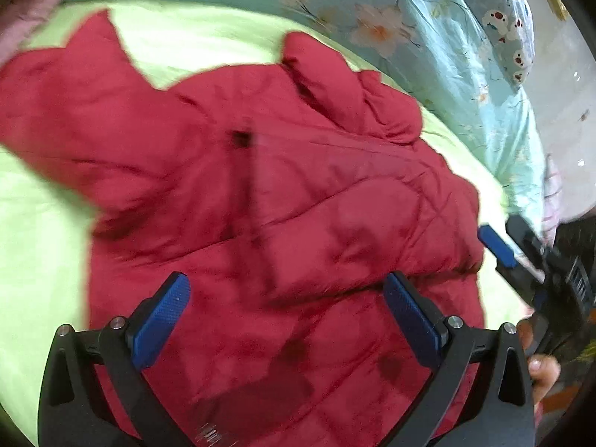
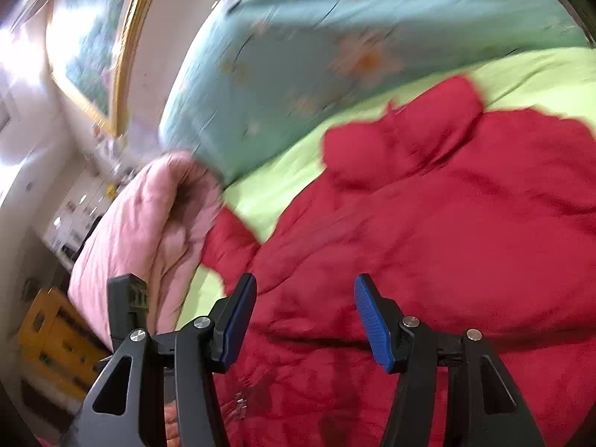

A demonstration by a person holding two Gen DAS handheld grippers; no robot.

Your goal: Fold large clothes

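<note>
Both sets of jaws gape with nothing between them: the left gripper (image 1: 287,320) and right gripper (image 2: 305,320) hover over the red jacket (image 1: 260,201), which sprawls on the green sheet (image 1: 41,246). It looks only partly gathered, a sleeve bunched near the top, so most of the folding is left. A pink quilt (image 2: 149,231) and floral duvet (image 2: 335,37) crowd the edges.

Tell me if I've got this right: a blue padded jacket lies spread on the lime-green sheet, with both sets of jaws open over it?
Not quite: the padded jacket is red, not blue, as both wrist views show. It does lie spread on the lime-green sheet, with both sets of jaws open over it.
</note>
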